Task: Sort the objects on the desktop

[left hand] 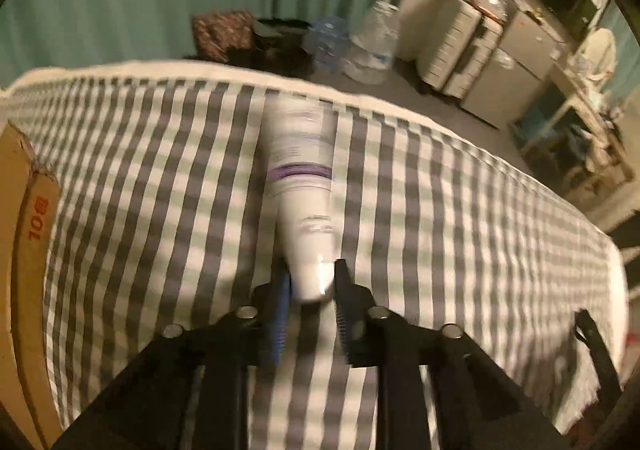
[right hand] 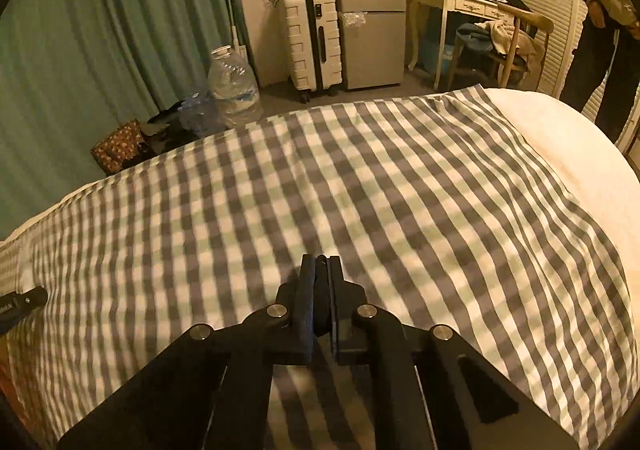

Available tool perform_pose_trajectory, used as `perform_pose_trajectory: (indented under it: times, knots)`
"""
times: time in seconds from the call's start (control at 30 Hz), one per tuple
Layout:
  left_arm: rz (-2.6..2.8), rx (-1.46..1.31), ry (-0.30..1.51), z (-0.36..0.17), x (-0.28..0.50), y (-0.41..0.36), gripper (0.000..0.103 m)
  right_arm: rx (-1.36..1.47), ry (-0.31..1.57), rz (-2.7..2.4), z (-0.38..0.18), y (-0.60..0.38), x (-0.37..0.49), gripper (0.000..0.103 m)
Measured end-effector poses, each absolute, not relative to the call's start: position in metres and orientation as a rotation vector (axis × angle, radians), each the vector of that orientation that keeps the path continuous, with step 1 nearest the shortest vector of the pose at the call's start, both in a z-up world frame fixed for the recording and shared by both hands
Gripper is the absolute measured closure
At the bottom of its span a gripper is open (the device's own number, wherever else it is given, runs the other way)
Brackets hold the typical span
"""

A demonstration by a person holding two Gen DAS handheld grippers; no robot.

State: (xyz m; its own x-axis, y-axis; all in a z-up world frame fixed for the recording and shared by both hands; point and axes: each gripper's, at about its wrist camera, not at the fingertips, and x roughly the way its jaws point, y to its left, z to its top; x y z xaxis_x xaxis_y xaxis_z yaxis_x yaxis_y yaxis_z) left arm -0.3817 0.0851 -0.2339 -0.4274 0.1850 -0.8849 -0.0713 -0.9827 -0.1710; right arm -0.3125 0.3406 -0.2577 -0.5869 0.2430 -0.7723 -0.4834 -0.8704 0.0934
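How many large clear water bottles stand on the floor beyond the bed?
2. In the right wrist view, one bottle stands upright near the curtain, and a bluish bottle sits lower at its left. Others may be hidden behind the bed.

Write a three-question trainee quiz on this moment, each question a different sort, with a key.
1. True or false: the left gripper has its jaws closed on the cap end of the white tube.
2. What lies at the left edge of the left wrist view? A) a cardboard box B) a metal tray C) a glass bowl
3. Fill in: the right gripper has its jaws ____ over the checked cloth.

Key
1. True; the tube lies lengthwise, pointing away from the camera.
2. A, the cardboard box.
3. Shut; something thin and dark shows between them, too unclear to name.
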Motion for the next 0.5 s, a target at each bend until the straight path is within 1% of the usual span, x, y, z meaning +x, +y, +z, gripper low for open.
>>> perform_pose_trajectory:
  times: [0.17,0.27,0.4,0.43,0.5]
  knots:
    - [2.507,-1.546,-0.019,-0.213,-0.339,0.056,0.084,-1.088,0.453,2.507,-0.234,0.326,-0.291,0.098]
    - [2.525,-1.502,0.007,-0.192,-0.305,0.039,0.084,-1.081,0.426,2.554,-0.218,0.304,-0.275,0.098]
    - [2.536,-1.440,-0.003,-0.162,-0.269,0.025,0.086,-1.108,0.430,2.638,-0.195,0.271,-0.246,0.098]
    - [2.536,-1.430,0.001,-0.156,-0.262,0.024,0.088,-1.102,0.432,2.667,-0.186,0.259,-0.235,0.098]
    - [2.536,-1.410,0.021,-0.143,-0.240,0.020,0.100,-1.093,0.431,2.719,-0.172,0.243,-0.219,0.098]
